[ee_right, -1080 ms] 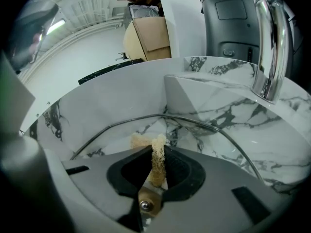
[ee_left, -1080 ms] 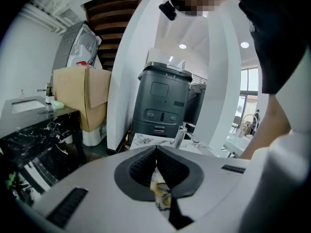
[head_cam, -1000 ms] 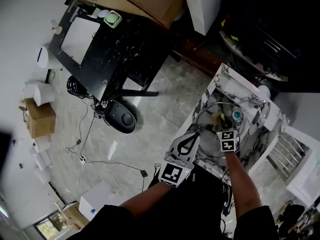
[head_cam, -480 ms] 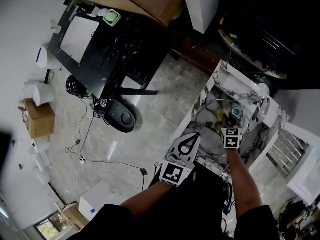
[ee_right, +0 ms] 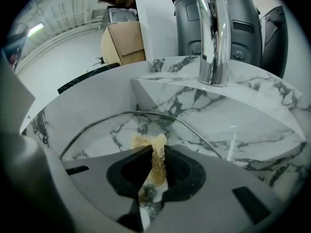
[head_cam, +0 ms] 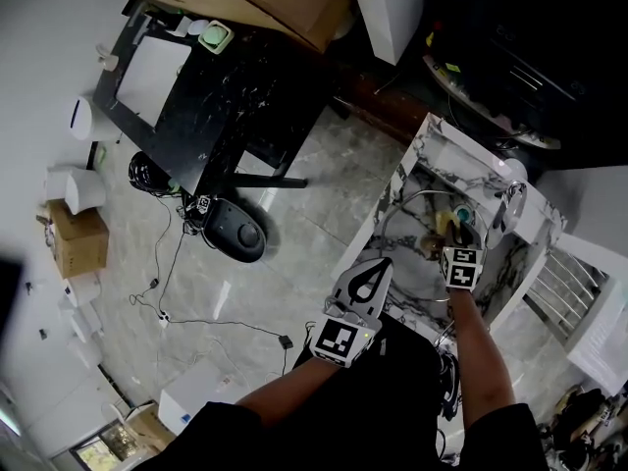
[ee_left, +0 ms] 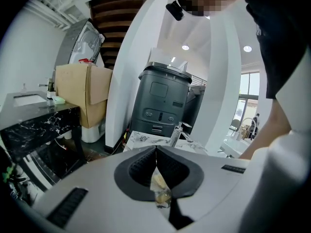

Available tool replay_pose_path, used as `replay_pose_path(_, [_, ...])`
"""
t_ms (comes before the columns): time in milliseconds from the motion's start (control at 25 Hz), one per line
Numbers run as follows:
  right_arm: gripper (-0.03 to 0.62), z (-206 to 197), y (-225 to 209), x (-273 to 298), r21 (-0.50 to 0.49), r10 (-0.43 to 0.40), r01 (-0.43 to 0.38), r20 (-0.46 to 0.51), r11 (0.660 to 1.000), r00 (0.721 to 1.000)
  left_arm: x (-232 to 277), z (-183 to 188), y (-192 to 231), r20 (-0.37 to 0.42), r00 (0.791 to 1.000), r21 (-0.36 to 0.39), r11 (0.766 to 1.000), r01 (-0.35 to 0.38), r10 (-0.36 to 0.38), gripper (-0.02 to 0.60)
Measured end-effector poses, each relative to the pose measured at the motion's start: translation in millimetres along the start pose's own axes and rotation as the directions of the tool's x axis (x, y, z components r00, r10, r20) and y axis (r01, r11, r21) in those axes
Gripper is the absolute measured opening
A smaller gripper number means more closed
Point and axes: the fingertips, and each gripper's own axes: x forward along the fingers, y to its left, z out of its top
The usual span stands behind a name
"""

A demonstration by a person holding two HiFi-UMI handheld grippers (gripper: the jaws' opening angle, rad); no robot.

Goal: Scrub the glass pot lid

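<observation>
The glass pot lid lies tilted in the marble sink, its metal rim arching just ahead of my right jaws. My right gripper reaches into the sink and is shut on a yellow scrub sponge, which presses on the glass near the lid's middle. My left gripper hovers over the counter's near edge, away from the lid, with its jaws shut. A small pale scrap shows in the gap behind its tips; I cannot tell what it is.
A chrome faucet stands at the sink's back, with a teal round object near it. A white rack is right of the counter. A black table, a cardboard box and cables lie to the left.
My right gripper has moved further into the sink toward the faucet, sliding the sponge across the lid. The left gripper has stayed in place.
</observation>
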Motion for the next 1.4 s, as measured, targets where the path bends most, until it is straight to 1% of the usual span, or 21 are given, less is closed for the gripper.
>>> replay_pose_path(200, [0.061,-5,-9,-7,0.022,-0.033,0.033,-0.010,0.999,0.999,-5,-2,-3,0.003,1.000,0.000,1.000,0.016,-0.016,0.017])
replay_pose_path(320, [0.061,-10,-14,-12,0.043,-0.048,0.049,-0.016,0.998,0.999,-8,-4,-6,-0.011,1.000,0.005,1.000,0.030,-0.030,0.017])
replay_pose_path(440, [0.061,-14,-20,-17,0.053,-0.070,0.071,-0.024,0.996,0.997,-8,-5,-9,-0.011,0.999,-0.019,0.999,0.042,-0.042,0.017])
replay_pose_path(520, [0.061,-17,-25,-20,0.053,-0.094,0.096,-0.036,0.994,0.995,-7,-4,-11,-0.008,0.999,-0.022,0.998,0.054,-0.054,0.016])
replay_pose_path(680, [0.061,-22,-31,-27,0.027,-0.134,0.136,-0.057,0.990,0.989,-8,-2,-15,0.008,0.999,-0.014,0.998,0.054,-0.054,0.017])
replay_pose_path(800, [0.061,-23,-32,-29,0.007,-0.146,0.147,-0.062,0.989,0.987,-10,-2,-15,0.013,0.999,-0.010,0.999,0.046,-0.046,0.017])
replay_pose_path(1160, [0.061,-32,-39,-40,-0.012,-0.183,0.183,-0.103,0.983,0.978,-21,-3,-7,0.026,0.999,-0.003,0.999,0.037,-0.037,0.017])
replay_pose_path(1280, [0.061,-36,-40,-46,-0.023,-0.199,0.198,-0.122,0.980,0.972,-24,-3,-5,0.029,0.999,-0.014,0.999,0.043,-0.042,0.017])
replay_pose_path(1400, [0.061,-40,-39,-52,-0.055,-0.215,0.209,-0.136,0.976,0.967,-29,-5,-7,0.032,0.998,-0.016,0.998,0.056,-0.055,0.016])
